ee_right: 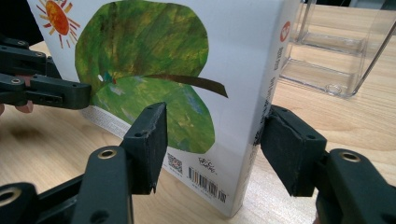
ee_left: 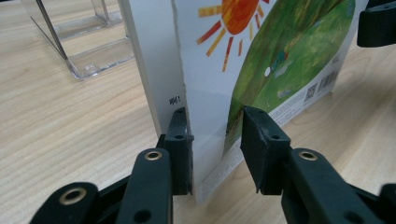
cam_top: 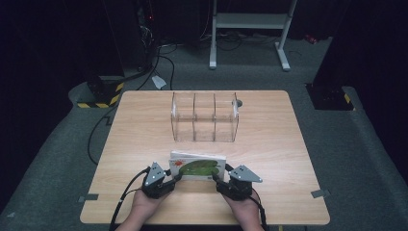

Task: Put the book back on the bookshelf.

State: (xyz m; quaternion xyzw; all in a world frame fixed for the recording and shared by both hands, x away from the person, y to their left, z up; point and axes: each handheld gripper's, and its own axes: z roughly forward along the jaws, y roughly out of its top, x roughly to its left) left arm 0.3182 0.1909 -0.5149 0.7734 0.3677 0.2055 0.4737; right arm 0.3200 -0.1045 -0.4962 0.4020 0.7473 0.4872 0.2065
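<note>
- A picture book (cam_top: 198, 167) with a sun and a green leaf on its cover was seen standing on edge on the wooden table (cam_top: 269, 144), near the front edge, between the two tongs.
- Left tongs (cam_top: 174, 176) were placed at the book's left end; in the left gripper view (ee_left: 215, 140) one pad was seen against the book's white side, while the other pad stood just off the cover. Book between the jaws, not clamped: read as open.
- Right tongs (cam_top: 219, 177) were placed at the book's right end; in the right gripper view (ee_right: 212, 140) the spine corner sat between the jaws, one pad touching or nearly touching the spine, the other clear of the cover. Read as open.
- Both tongs were held by a person's hands (cam_top: 144, 204) coming in from the bottom edge.
- A clear acrylic organiser (cam_top: 204, 117) with three compartments was seen farther back on the table, well apart from the book.
</note>
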